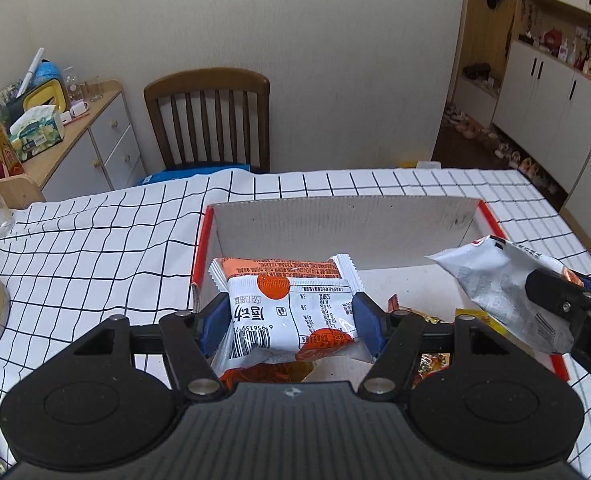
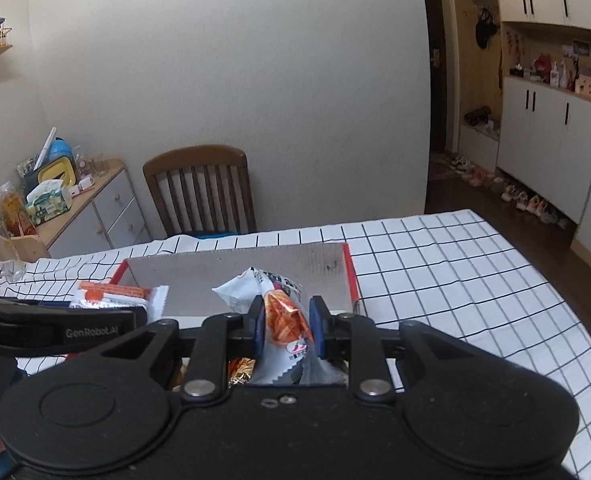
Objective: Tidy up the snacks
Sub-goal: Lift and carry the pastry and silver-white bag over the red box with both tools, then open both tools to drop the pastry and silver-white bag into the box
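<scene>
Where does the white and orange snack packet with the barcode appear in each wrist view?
Left wrist view: white and orange snack packet lower centre, clamped in the left gripper over the cardboard box.
Right wrist view: the packet at left, beside the box.
Shared landmark: wooden chair.

Soft even indoor light, slightly dim; faint shadows; strong fisheye bending at edges; dark corner vignetting; focus sharp.

A wooden chair (image 1: 207, 120) is standing behind the worktop (image 1: 95, 248); a tissue pack (image 1: 35, 132) is lying on the sideboard (image 1: 91, 140).
</scene>
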Tool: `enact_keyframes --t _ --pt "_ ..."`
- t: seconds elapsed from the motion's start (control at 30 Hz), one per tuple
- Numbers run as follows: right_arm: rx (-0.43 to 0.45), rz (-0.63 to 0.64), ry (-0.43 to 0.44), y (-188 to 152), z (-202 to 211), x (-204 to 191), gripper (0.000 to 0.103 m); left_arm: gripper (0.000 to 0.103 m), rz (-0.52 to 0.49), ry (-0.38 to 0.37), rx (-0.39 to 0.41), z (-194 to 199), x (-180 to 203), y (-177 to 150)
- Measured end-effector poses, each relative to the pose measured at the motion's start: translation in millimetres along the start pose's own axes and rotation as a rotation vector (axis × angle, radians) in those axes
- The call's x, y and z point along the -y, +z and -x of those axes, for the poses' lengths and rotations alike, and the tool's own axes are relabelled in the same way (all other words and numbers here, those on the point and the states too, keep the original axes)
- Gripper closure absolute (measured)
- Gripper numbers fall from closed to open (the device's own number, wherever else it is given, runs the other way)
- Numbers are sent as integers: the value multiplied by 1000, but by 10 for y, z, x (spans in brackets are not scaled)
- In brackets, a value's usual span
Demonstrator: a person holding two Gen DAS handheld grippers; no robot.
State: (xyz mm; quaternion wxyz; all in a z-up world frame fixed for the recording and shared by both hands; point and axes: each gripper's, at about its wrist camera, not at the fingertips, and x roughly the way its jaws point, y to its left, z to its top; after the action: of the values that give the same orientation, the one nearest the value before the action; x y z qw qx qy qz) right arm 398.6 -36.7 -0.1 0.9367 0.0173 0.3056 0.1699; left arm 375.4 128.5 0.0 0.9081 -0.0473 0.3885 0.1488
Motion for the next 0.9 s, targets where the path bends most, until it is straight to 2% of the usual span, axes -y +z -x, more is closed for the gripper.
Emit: enact_keyframes --t 0.27,0.5,0.9 --pt "-59 -11 -1 -35 -243 -4 81 37 -39 23 -49 -209 103 -3" --pt "-98 -1 -5 -65 -357 -9 81 37 -43 31 -122 -377 99 -12" --pt "-142 21 -13 -140 -418 -56 79 36 -83 31 -148 -467 164 -60"
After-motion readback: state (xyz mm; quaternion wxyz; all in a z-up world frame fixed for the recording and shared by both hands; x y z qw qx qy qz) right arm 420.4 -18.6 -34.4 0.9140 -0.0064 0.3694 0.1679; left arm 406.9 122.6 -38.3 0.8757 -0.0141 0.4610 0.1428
